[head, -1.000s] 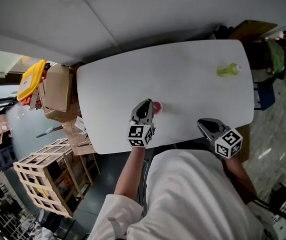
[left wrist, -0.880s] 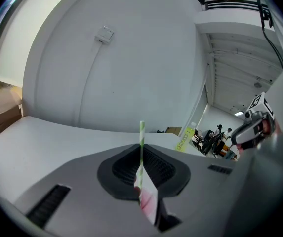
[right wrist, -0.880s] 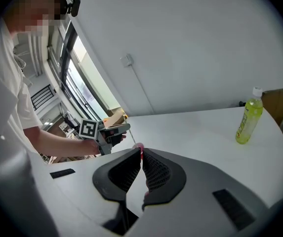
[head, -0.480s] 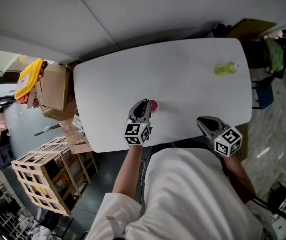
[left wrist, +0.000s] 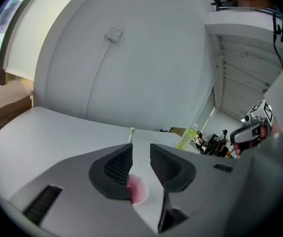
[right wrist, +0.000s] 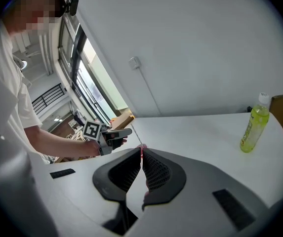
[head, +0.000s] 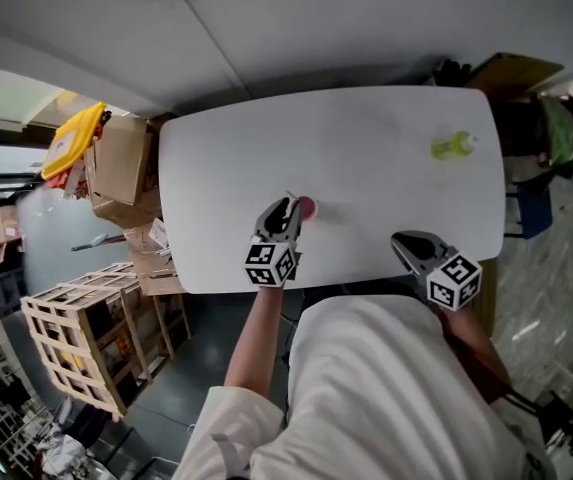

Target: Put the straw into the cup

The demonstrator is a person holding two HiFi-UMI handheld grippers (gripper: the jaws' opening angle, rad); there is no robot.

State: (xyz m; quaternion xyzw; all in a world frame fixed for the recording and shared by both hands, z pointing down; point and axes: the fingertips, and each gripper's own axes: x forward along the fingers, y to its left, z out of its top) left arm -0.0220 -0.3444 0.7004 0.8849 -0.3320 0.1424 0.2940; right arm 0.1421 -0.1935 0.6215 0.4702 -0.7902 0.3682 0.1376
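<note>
A small pink cup stands on the white table near its front edge. My left gripper is right at the cup, on its left side. In the left gripper view the cup shows low between the jaws of the left gripper, which are opening with a clear gap. The pale straw sticks up behind the left jaw's tip, untouched by the pads. My right gripper hovers over the table's front right edge, shut and empty.
A yellow-green bottle lies or stands at the far right of the table, also in the right gripper view. Cardboard boxes and a wooden crate sit on the floor left of the table.
The left gripper's jaws have spread apart beside the cup. Both hands stay about where they were.
</note>
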